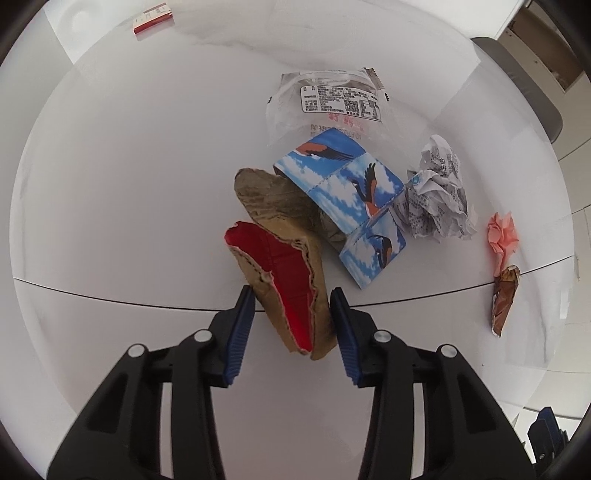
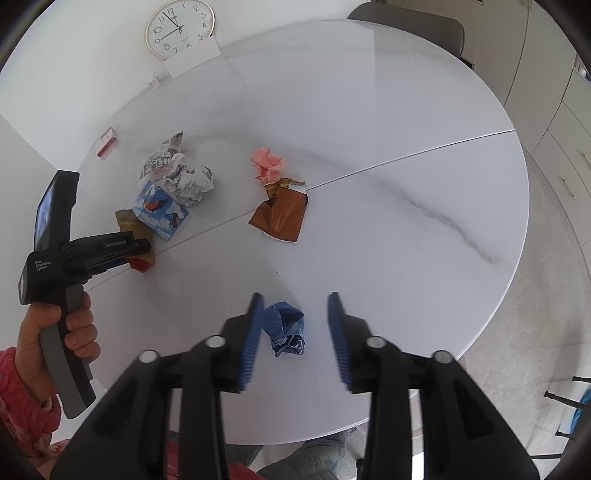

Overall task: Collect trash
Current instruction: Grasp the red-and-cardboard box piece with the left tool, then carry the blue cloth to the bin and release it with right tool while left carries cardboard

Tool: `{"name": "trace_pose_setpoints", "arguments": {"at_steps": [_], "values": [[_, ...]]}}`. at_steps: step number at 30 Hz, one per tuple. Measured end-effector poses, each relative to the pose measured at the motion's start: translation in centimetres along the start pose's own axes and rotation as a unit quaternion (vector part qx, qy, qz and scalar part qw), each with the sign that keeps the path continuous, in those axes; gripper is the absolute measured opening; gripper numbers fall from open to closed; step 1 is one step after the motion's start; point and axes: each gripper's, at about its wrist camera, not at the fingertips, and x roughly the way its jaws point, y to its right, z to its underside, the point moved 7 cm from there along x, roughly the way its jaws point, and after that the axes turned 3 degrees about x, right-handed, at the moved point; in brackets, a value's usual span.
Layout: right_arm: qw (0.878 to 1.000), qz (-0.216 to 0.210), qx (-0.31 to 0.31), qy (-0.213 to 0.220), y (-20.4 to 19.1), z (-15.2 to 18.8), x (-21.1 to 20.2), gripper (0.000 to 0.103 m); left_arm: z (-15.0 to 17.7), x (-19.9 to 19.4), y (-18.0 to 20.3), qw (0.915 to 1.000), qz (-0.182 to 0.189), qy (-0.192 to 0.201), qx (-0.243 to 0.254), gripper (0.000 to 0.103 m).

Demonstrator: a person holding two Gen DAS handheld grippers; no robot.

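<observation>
My left gripper (image 1: pixel 291 301) is open, its blue pads on either side of a torn brown cardboard piece with a red face (image 1: pixel 284 288); the pads look just clear of it. Beyond lie a second brown cardboard scrap (image 1: pixel 266 192), a blue bird-print carton (image 1: pixel 351 199), a clear plastic wrapper (image 1: pixel 325 99), a crumpled newspaper ball (image 1: pixel 436 195), a pink crumpled paper (image 1: pixel 500 236) and a brown foil wrapper (image 1: pixel 504 295). My right gripper (image 2: pixel 295 306) is open around a crumpled blue paper (image 2: pixel 286 328) on the white table (image 2: pixel 406 166). The left gripper (image 2: pixel 125 251) also shows in the right wrist view.
A small red-and-white box (image 1: pixel 153 18) lies at the table's far side. A wall clock (image 2: pixel 180 27) leans at the table's back. A grey chair (image 2: pixel 406 26) stands beyond the table. The table's front edge (image 2: pixel 369 421) is close under my right gripper.
</observation>
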Motion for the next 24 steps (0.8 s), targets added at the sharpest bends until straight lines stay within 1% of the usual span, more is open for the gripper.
{"name": "trace_pose_setpoints", "arguments": {"at_steps": [2,3,8,9,11,16,18,22,24], "values": [[1.000,0.004,-0.003,0.000,-0.1,0.0,0.0,0.044,0.0,-0.3,-0.2,1.0000,0.001,0.003,0.006,0.041],[1.000,0.006,-0.004,0.001,-0.1,0.0,0.0,0.049,0.1,-0.5,-0.3,0.9999,0.003,0.005,0.011,0.041],[1.000,0.016,-0.019,-0.001,-0.4,0.2,0.7,0.065,1.0,-2.2,-0.6,0.9994,0.008,0.013,0.032,0.041],[0.999,0.018,-0.026,-0.002,-0.6,0.3,0.9,0.070,1.2,-2.5,-0.6,0.9991,0.009,0.015,0.038,0.041],[0.998,0.022,-0.053,-0.007,-1.1,0.8,1.7,0.075,1.6,-3.3,-0.7,0.9983,0.010,0.020,0.053,0.041],[0.992,0.021,-0.117,-0.043,-2.0,3.0,5.2,0.075,2.9,-5.0,-0.7,0.9954,0.013,0.034,0.089,0.041],[0.990,0.019,-0.126,-0.056,-2.0,3.6,6.4,0.075,3.1,-5.1,-0.6,0.9945,0.021,0.033,0.098,0.041],[0.990,0.019,-0.127,-0.066,-1.7,4.0,7.8,0.074,4.1,-5.5,-0.5,0.9924,0.029,0.031,0.115,0.041],[0.989,0.024,-0.134,-0.059,-1.7,3.8,7.8,0.069,4.7,-5.9,0.0,0.9910,0.027,0.034,0.126,0.041]]}}
